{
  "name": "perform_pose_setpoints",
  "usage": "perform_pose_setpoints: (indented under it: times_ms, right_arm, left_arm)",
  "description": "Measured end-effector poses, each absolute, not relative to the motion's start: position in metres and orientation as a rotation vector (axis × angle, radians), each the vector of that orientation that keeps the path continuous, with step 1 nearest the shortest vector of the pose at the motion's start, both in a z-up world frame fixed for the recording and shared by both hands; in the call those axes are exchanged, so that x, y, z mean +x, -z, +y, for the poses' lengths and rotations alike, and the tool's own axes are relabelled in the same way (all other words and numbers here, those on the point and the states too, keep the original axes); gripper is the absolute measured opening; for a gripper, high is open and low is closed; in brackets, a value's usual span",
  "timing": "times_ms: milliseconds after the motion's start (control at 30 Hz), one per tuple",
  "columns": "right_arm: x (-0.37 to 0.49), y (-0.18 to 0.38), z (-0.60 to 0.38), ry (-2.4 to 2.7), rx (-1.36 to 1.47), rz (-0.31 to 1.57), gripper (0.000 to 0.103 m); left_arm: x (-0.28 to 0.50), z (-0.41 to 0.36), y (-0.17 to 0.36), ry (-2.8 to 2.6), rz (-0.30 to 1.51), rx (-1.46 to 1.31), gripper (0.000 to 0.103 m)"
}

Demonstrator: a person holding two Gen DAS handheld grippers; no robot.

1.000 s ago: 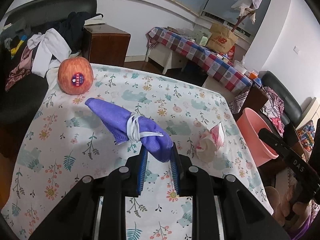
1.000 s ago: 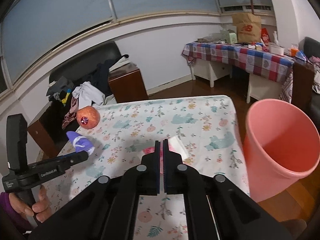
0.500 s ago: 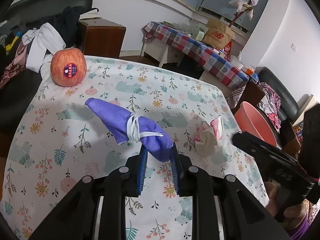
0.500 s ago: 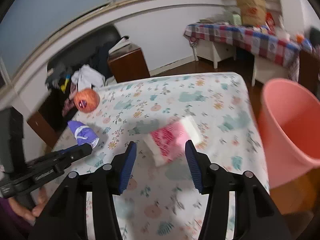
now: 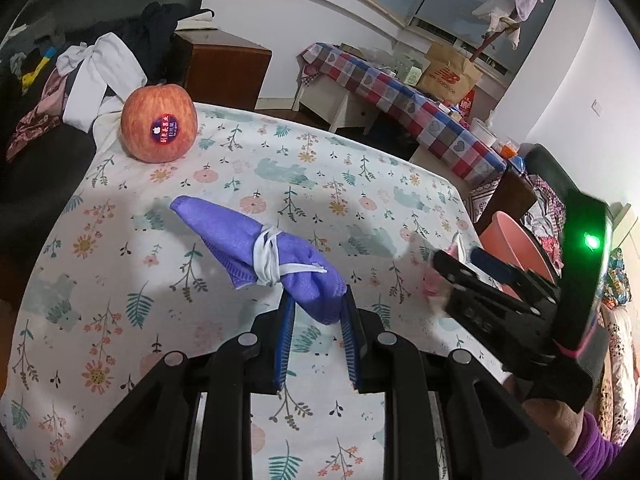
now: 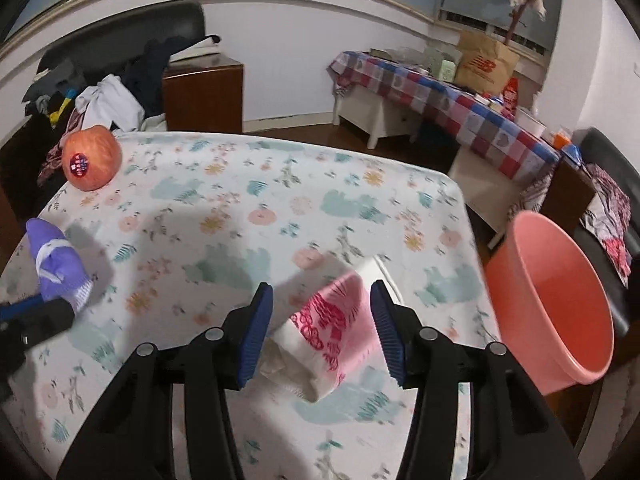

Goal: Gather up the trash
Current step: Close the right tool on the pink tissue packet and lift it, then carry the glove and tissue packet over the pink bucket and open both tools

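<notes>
— Two pieces of trash show, and neither is in the bin [image 6: 556, 300] yet, as far as we can see. Our left gripper [image 5: 318, 330] has its fingers clenched on the near end of the purple mask [image 5: 256, 246], at the centre of the left view, the rest of the mask sticking out toward the upper left over the tabletop [image 5: 120, 300].

— And the right gripper [image 6: 322, 330]?

— Its fingers are spread wide with the pink wrapper [image 6: 332, 332] lying between them, low in the centre of the right view; we judge neither pad touches it. So one piece is grasped, one is about to be, and both drops are left.

— Is the apple [image 5: 159, 128] trash?

— We doubt it; it sits whole, sticker on, at the upper left.

— What can't we make out?

— The wrapper is blurred, so its shape and print are unclear, and in the left view the right gripper covers most of it. The bin's bottom is half cut off at the right edge, so we can't say it holds nothing.
</notes>
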State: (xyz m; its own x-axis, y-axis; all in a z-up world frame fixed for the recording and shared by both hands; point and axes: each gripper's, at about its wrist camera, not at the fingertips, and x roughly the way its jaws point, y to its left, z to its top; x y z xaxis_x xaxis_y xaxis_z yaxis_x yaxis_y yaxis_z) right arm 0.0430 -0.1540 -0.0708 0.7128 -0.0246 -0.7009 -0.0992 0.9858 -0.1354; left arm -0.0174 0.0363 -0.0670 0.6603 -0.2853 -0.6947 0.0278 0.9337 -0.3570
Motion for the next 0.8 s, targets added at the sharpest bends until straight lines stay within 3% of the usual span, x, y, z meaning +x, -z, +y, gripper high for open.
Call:
perform_pose_setpoints:
  times_ms: [367,433,800]
  right_arm:
    - [0.033,0.079,-0.215,-0.101,0.110,0.884,0.051]
    - [0.032,0.081,-0.219,-0.122,0.147,0.895,0.040]
    - [0.011,0.056,-0.222,-0.194,0.136,0.777,0.035]
  left_arm:
    - [-0.018,0.029,0.064,0.199,0.828,-0.318,0.022]
    - [-0.018,0.028,0.064,0.198,0.826,-0.315,0.021]
    - [-0.021,0.017,0.053,0.225,0.801,-0.286,0.022]
